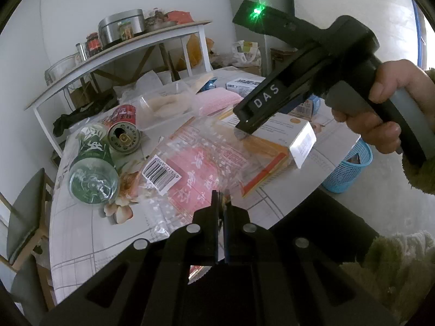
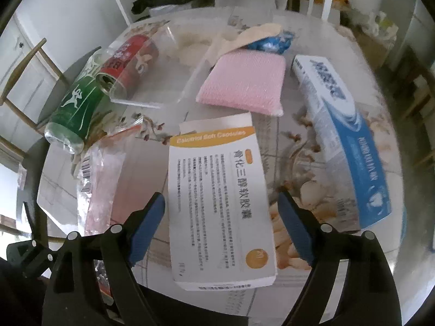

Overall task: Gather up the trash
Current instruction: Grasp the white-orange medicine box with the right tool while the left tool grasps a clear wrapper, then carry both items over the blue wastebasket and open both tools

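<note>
My left gripper (image 1: pixel 222 197) is shut on the near edge of a clear plastic bag (image 1: pixel 195 168) with pink print and a barcode label. The bag lies across the table (image 1: pixel 81 244). A white and orange medicine box (image 2: pixel 220 203) lies flat just beyond it. My right gripper (image 2: pixel 220 198), held by a hand (image 1: pixel 380 108), points steeply down over that box. Its blue pads (image 2: pixel 152 225) stand wide on either side of the box without touching it. In the left wrist view the right gripper (image 1: pixel 246 131) hovers at the bag's far end beside the box (image 1: pixel 300 141).
A green bottle (image 1: pixel 92 163) and a red can (image 1: pixel 123 127) lie on their sides at the left. A clear tray (image 2: pixel 163 68), pink pad (image 2: pixel 242 84) and blue toothpaste box (image 2: pixel 345 135) lie further back. A blue basket (image 1: pixel 348 168) stands on the floor to the right.
</note>
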Motion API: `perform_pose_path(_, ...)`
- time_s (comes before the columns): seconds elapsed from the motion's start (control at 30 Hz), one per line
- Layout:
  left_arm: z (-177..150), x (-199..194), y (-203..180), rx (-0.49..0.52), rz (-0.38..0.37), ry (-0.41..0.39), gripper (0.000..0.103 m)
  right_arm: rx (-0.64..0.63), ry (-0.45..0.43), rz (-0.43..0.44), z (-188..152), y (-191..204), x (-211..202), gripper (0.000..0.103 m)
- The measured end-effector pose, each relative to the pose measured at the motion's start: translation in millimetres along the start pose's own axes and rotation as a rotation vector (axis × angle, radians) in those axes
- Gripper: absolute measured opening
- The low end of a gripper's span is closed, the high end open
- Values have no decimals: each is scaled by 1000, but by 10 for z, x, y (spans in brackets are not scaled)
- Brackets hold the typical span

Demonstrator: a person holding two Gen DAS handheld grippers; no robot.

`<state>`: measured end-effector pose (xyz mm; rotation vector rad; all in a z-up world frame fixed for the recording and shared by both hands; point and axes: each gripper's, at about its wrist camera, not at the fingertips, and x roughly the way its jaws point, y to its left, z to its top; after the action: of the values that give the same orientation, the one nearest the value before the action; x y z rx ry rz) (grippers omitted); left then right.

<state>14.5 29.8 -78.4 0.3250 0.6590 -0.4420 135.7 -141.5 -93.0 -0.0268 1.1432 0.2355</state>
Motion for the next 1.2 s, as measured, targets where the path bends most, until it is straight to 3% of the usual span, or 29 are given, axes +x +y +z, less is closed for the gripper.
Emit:
perform_pose_path(0.1, 1, 3, -1, 0, 2, 0, 2, 7, 13, 5, -11, -8, 38, 80)
perform_pose_path(0.23, 5, 14, 3, -1, 3, -2, 2, 15, 17, 15, -34, -40, 41, 70)
perform_pose_path(0.67, 162, -217, 51, -14, 36, -84, 2, 77, -73, 59, -144, -159, -294, 69)
perform_pose_path(1.03, 543, -594, 108, -17, 61, -208, 2, 140, -239, 218, -223, -321, -880, 69)
perform_pose_path(1.2, 832, -704, 110, -36, 4, -246, 2, 209, -348, 285, -313, -567, -1174, 69)
